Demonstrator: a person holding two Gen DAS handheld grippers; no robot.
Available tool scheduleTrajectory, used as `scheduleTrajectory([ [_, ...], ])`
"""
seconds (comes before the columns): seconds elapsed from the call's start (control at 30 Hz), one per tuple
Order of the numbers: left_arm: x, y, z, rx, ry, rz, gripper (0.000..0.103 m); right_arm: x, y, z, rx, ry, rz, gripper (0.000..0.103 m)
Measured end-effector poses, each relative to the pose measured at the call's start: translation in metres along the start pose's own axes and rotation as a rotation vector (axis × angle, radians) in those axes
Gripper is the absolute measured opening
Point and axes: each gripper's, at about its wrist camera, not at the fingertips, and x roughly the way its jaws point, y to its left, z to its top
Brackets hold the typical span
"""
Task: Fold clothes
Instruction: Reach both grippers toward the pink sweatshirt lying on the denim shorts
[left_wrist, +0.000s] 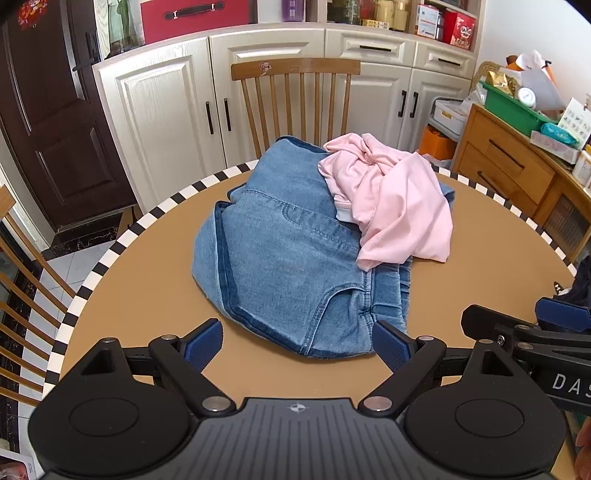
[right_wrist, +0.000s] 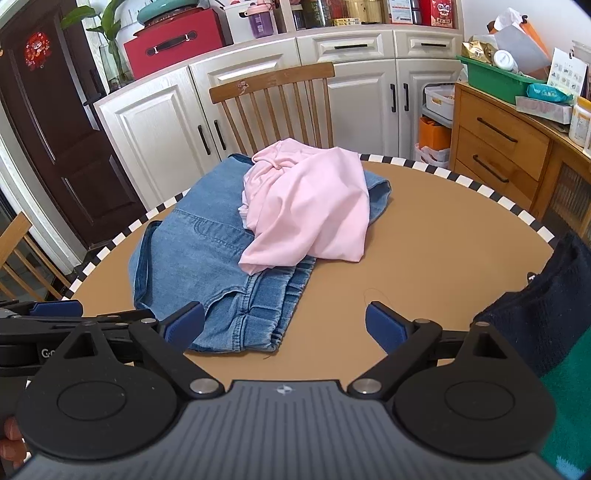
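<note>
From the left wrist, the left hand-held gripper (left_wrist: 297, 345) hangs over the near edge of the round brown table (left_wrist: 480, 236), its blue pads spread wide with nothing between them. Just past its tips lie crumpled blue jeans (left_wrist: 280, 258), with a bunched pink garment (left_wrist: 395, 206) resting on their far right part. A wooden chair (left_wrist: 295, 99) stands behind the table.

From the right wrist, the right hand-held gripper (right_wrist: 284, 326) is likewise spread and empty, above bare tabletop at the jeans' near corner. A dark navy garment (right_wrist: 546, 317) lies at the right edge.
</note>
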Motion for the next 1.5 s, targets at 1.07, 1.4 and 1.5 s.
scheduleTrajectory([
  [1.07,0.052,-0.014,0.024,-0.004,0.056,-0.027,0.090,0.046,-0.018,0.020,-0.003,0.030,-0.032,0.095],
  [1.4,0.086,-0.016,0.051,0.011,0.056,-0.018,0.090,0.079,-0.021,0.043,-0.021,0.034,-0.037,0.095],
  [1.5,0.095,-0.016,0.059,0.013,0.052,-0.018,0.090,0.087,-0.022,0.050,-0.028,0.029,-0.041,0.095],
])
